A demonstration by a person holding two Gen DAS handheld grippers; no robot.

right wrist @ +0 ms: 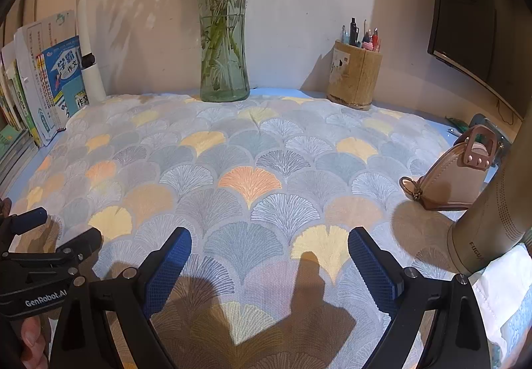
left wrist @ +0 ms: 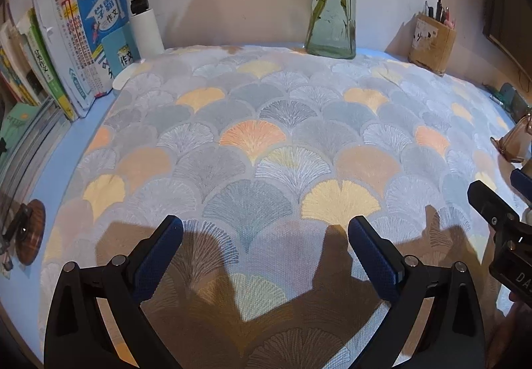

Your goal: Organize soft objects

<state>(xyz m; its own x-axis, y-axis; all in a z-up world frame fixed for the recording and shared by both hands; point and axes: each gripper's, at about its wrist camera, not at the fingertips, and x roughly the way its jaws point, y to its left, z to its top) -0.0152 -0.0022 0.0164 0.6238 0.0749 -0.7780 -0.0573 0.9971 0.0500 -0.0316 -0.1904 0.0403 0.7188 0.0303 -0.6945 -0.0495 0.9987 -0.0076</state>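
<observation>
A soft cloth with a fan-leaf pattern in grey, orange and yellow (left wrist: pixel 252 142) (right wrist: pixel 249 182) lies spread flat over the blue desk. My left gripper (left wrist: pixel 265 229) hovers open above its near part, nothing between the blue pads. My right gripper (right wrist: pixel 270 241) is open too, just above the cloth's near part. A small tan leather pouch with a strap (right wrist: pixel 455 172) (left wrist: pixel 517 142) rests on the cloth's right side. A beige sock-like soft item (right wrist: pixel 482 226) stands at the right, beside the right gripper. The right gripper's body (left wrist: pixel 498 219) shows at the left view's edge, and the left gripper's body (right wrist: pixel 40 256) at the right view's edge.
A glass vase with green stems (left wrist: pixel 332 3) (right wrist: pixel 224 36) stands at the back centre. A row of books (left wrist: pixel 66 46) and a white lamp post (left wrist: pixel 143 3) sit at the back left. A wooden pen holder (right wrist: pixel 354 76) is at the back right, a dark monitor (right wrist: pixel 472 19) beyond it.
</observation>
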